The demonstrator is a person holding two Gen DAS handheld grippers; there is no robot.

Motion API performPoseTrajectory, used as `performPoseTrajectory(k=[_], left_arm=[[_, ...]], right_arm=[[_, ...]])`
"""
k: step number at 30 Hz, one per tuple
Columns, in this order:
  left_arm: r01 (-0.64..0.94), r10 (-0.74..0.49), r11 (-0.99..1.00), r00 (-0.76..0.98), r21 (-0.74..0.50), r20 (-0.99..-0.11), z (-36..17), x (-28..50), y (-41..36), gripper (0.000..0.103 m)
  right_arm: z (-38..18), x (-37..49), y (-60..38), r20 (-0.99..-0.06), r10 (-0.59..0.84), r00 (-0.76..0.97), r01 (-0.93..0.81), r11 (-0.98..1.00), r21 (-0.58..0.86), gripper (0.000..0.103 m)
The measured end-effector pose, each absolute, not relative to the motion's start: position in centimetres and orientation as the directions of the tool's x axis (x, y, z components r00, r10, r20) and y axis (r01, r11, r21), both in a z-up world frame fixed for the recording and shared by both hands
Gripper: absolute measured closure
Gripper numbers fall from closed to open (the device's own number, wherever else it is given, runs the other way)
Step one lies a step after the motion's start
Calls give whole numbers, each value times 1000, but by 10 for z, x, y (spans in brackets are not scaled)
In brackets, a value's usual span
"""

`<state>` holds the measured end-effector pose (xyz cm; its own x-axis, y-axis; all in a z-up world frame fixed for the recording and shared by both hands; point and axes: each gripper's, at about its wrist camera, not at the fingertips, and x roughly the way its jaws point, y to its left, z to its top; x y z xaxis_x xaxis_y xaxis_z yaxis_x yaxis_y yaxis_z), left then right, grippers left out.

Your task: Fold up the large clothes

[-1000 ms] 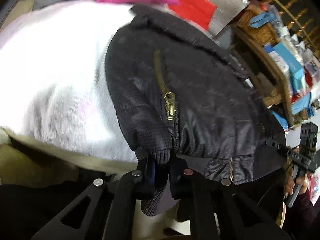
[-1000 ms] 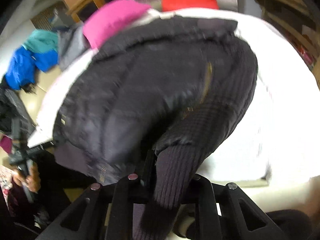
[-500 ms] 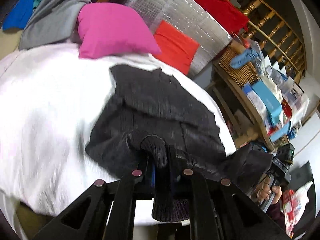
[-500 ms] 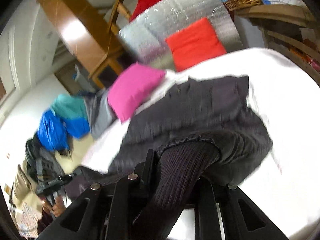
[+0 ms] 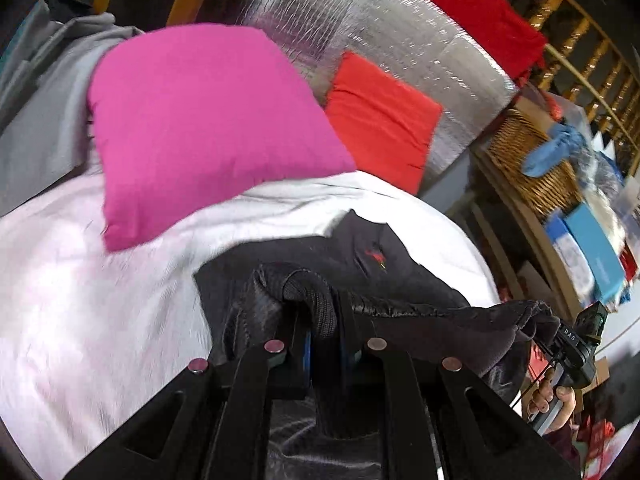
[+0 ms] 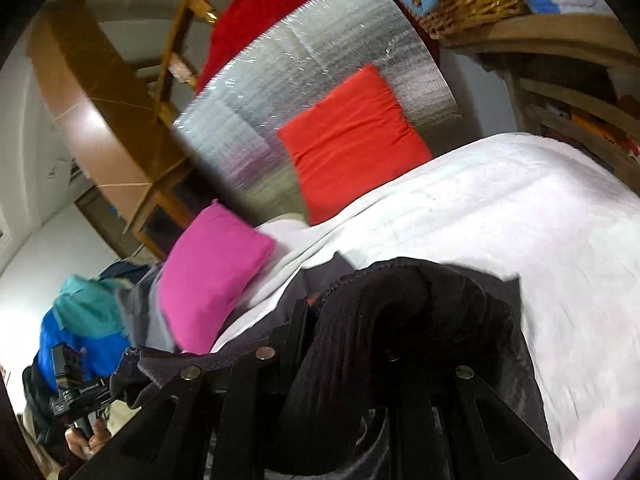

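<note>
Both grippers, left (image 5: 326,320) and right (image 6: 348,344), pinch jacket (image 5: 384,264) cuffs, hem edge carried toward pillow (image 5: 200,128) at 11 o'clock (first fold underway, rest undone).

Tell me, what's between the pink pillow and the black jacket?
Only bare white bed cover lies between the pink pillow and the black jacket; the left wrist view shows it.

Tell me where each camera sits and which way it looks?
Left wrist: on the left gripper, facing the white bed and pink square cushion; the right gripper and hand show.
Right wrist: on the right gripper, facing the same bed; the left gripper shows.
Shared: black quilted jacket, clamped in both jaws, and red cushion.
</note>
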<state>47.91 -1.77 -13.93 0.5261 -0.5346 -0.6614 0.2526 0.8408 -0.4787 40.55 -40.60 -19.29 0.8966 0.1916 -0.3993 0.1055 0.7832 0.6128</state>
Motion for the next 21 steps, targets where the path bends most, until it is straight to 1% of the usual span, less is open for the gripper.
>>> performPoseTrajectory(k=[5,8,13,15,17,19,20,21], left_arm=[[205,-511,854,500,-478,-700,-173,547,-35,92],[187,-519,848,486,-496,-703,-192,575,-40,91],[184,-510,853,489,-487,-708,-216,600,-50,91],[176,-509,853,489,-492,-708,-228,607,-52,87],[155,-512,849,478,-505,-714,-243,616,-53,87],[132,-530,833,467,-537,-708,-256,621,-49,87],[116,-550,814,470,-570,-690,-260,620,-45,86],[110,-567,798,474,-593,-674,-259,619,-42,84]], right_arm=[[-217,477,-427,-434,158,887,166,769,617,85],[-235,507,-442,-440,143,886,201,739,643,86],[-267,542,-453,-482,123,868,258,716,649,86],[-280,551,-460,-494,142,858,276,683,676,85],[-294,560,-473,-496,193,846,289,617,732,83],[-305,566,-485,-482,269,834,288,534,795,78],[-309,564,-490,-452,303,839,271,487,830,76],[-310,559,-494,-406,334,850,244,434,867,69]])
